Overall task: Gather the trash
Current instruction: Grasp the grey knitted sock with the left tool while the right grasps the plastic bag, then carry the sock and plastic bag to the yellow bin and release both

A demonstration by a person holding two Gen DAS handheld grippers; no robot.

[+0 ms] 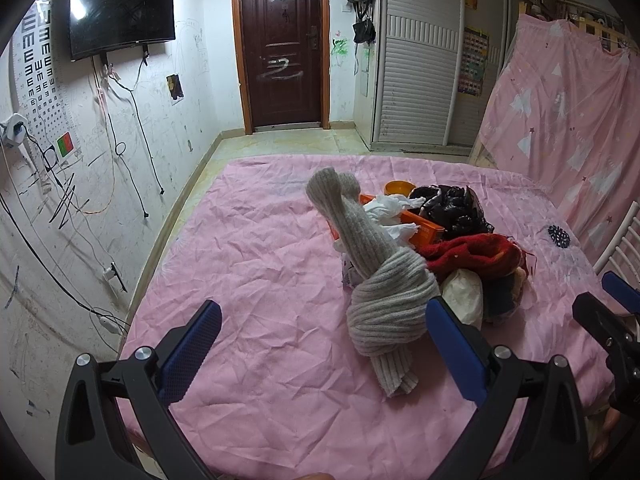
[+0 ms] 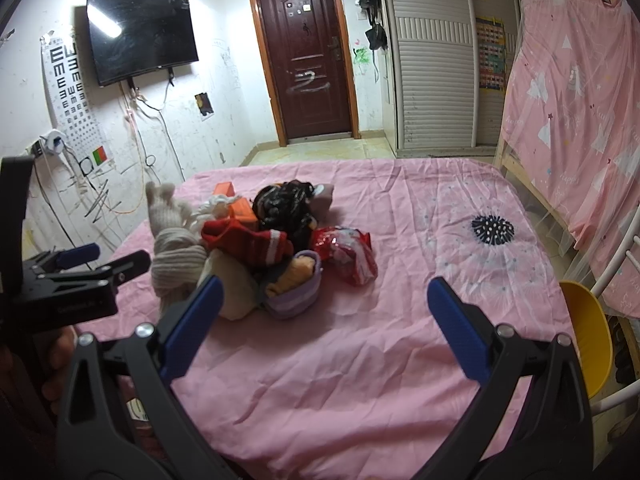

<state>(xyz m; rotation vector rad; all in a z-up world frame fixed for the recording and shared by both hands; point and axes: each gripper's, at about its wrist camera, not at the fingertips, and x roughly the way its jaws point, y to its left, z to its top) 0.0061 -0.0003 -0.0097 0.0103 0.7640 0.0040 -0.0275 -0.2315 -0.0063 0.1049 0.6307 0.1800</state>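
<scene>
Orange box point(image 1: 424, 232) half under crumpled tissue point(image 1: 390, 210)

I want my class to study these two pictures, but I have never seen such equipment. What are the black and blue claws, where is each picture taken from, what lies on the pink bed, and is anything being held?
The claws are hand-held grippers, one in each of a person's hands, each with a camera looking along its blue fingers. One picture is from the left gripper, the other from the right gripper; each view also catches the other gripper at its edge.

On the pink sheet lies a pile: a knotted grey knit piece, a red knit item, a black plastic bag, white crumpled paper, an orange box, a red snack wrapper and a purple slipper.

Both grippers are open and hold nothing.
</scene>
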